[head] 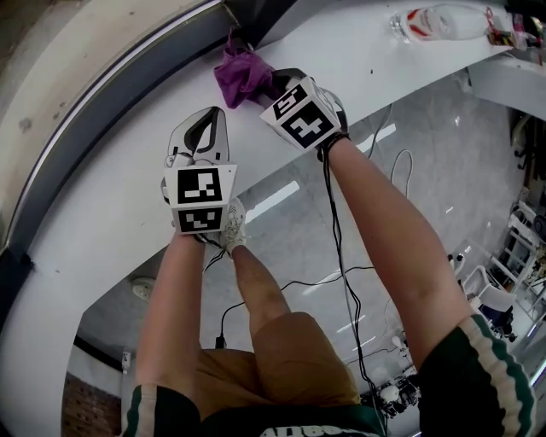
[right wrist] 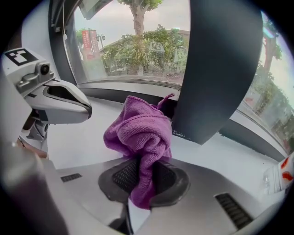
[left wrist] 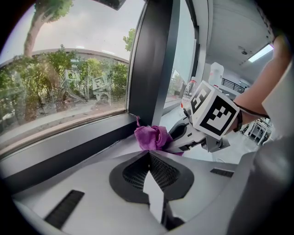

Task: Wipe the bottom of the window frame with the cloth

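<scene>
The cloth (right wrist: 138, 137) was a purple, nubbly microfibre rag, crumpled into a soft knot with rolled folds. It sat on the white sill (head: 102, 213) at its back edge, pressed against the foot of the dark upright post (right wrist: 216, 69) where this met the dark bottom rail of the window frame (left wrist: 69, 147).

The right gripper (right wrist: 143, 179) was clamped on it. A narrow tail of the cloth ran back between the black ribbed pads, and the bulky knot bulged just ahead of the jaw tips. The cloth's long axis followed the gripper's own line toward the post, and one small corner poked up against the post.

The left gripper (left wrist: 149, 172) hung over the smooth sill just beside the right one, its tips near the cloth but apart from it. Its ribbed pads were pressed together with nothing between them.

A clear plastic bottle (head: 435, 21) with a red label lay on its side far along the sill, near the sill's front edge.
</scene>
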`<state>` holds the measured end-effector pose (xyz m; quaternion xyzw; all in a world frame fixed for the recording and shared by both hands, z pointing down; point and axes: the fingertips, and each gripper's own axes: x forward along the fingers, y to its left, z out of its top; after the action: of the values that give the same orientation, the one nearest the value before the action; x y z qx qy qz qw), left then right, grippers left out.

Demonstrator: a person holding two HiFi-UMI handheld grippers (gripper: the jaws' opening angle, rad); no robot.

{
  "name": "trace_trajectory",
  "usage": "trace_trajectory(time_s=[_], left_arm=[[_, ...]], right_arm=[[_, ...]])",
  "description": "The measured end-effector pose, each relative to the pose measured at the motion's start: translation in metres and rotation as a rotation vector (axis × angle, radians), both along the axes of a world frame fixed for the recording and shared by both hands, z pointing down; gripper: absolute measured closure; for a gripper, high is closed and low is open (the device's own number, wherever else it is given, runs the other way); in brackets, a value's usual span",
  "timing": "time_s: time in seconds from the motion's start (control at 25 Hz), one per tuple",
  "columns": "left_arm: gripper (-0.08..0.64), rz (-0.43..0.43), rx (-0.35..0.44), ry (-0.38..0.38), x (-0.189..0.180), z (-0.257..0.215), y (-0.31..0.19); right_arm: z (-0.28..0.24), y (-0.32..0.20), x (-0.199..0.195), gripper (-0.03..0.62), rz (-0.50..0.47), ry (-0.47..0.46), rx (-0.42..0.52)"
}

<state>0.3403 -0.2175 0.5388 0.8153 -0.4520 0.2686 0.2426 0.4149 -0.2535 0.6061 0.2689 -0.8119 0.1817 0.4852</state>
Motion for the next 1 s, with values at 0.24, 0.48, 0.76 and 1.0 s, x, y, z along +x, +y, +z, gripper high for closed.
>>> trace_trajectory(time_s=[0.24,0.48,0.76,1.0], left_arm=[[0.551,-0.003,-0.003,0.000,-0.004,-0.001,0.007],[0.551,0.002,-0.012,0.003,-0.001,0.002,0.021],[0.551,0.007,-0.021,0.005,-0.004,0.001,0.025],[0.551,0.010,-0.033,0.003,-0.005,0.006,0.035]], right_arm=[[0.001,0.015,0.006,0.531,0.002,0.011,0.003],[0.002,0.034,0.018,0.531,0.022,0.013,0.006],[0.001,0.050,0.023,0.531,0.080,-0.006,-0.012],[0.001,0.060,0.027,0.531,0.114,-0.011,-0.021]])
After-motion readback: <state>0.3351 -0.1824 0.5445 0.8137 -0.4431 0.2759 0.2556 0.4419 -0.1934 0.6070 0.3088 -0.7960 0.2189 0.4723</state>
